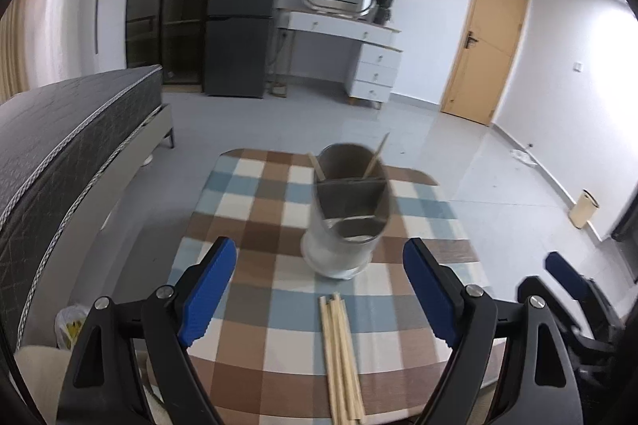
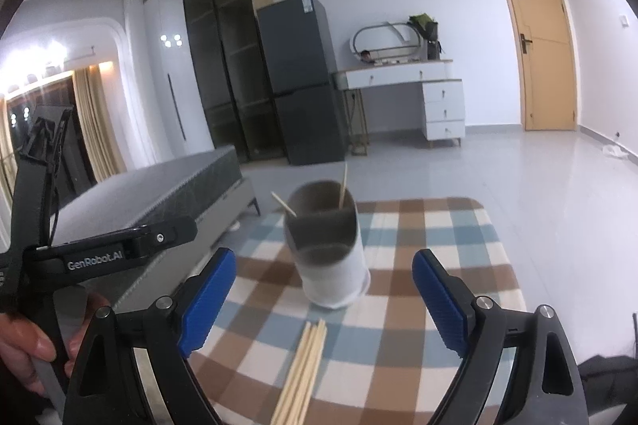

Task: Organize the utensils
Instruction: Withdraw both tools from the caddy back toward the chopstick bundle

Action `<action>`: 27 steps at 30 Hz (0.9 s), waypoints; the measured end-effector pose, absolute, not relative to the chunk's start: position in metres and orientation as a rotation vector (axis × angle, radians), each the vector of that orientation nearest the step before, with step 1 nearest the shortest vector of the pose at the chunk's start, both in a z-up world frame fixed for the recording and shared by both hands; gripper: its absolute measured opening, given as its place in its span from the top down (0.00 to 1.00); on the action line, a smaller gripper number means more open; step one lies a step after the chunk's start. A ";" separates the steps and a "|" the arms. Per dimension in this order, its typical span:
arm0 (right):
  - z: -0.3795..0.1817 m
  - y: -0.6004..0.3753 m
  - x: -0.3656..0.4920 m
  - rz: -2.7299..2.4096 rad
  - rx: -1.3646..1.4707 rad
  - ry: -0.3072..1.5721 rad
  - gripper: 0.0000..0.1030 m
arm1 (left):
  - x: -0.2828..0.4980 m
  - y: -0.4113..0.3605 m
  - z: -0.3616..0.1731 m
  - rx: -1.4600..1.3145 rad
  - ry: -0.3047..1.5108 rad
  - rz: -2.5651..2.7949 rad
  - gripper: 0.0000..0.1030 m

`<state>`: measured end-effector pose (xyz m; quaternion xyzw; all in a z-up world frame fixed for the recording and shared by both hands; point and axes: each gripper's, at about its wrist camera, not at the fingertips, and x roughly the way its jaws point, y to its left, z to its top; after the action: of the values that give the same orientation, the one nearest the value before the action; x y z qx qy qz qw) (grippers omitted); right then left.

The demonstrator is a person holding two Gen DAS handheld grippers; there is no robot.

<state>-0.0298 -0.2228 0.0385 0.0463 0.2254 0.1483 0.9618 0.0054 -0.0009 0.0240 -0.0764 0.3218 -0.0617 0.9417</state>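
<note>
While both pairs of tongs hang over the near end of the checked bench [image 1: 259, 209], neither one grips anything. The left tongs [image 1: 319, 289] stand wide open, blue pads well apart, and nothing is pressed between them. The right tongs [image 2: 323, 299] are spread just as wide and are also empty.

A bundle of wooden chopsticks [image 1: 341, 357] lies flat on the bench at its near edge, the sticks side by side and pointing away toward the holder. In the right wrist view the same bundle [image 2: 301, 373] sits between and below the open pads, touched by neither.

Just beyond the chopsticks stands a metal utensil holder [image 1: 347, 221] on a white base — upright, divided inside into compartments. Two single chopsticks already stand in its far compartment [image 2: 343, 185], each leaning outward, one to the left rim and one to the right. The nearer compartments look empty, though the blur makes that hard to tell.

At the left edge of the right wrist view a person's hand [image 2: 28, 349] holds the handle of the left tool.

Behind the bench are a grey tiled floor [image 1: 458, 153], a bed [image 1: 71, 129], a dark fridge [image 1: 243, 14], a white dresser [image 1: 359, 42] and a wooden door [image 1: 486, 38].
</note>
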 end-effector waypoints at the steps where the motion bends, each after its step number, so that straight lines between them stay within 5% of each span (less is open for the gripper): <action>1: 0.034 -0.222 -0.029 0.293 0.092 0.467 0.10 | 0.007 -0.001 0.020 -0.152 0.660 -0.128 0.20; 27: -0.052 -0.205 0.038 0.215 0.122 0.859 0.09 | 0.058 0.019 -0.064 -0.214 0.903 0.018 0.20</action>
<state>0.0379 -0.2055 -0.0520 0.0590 0.4153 0.1039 0.9018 0.0576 0.0188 -0.0640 -0.1034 0.4355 0.0085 0.8942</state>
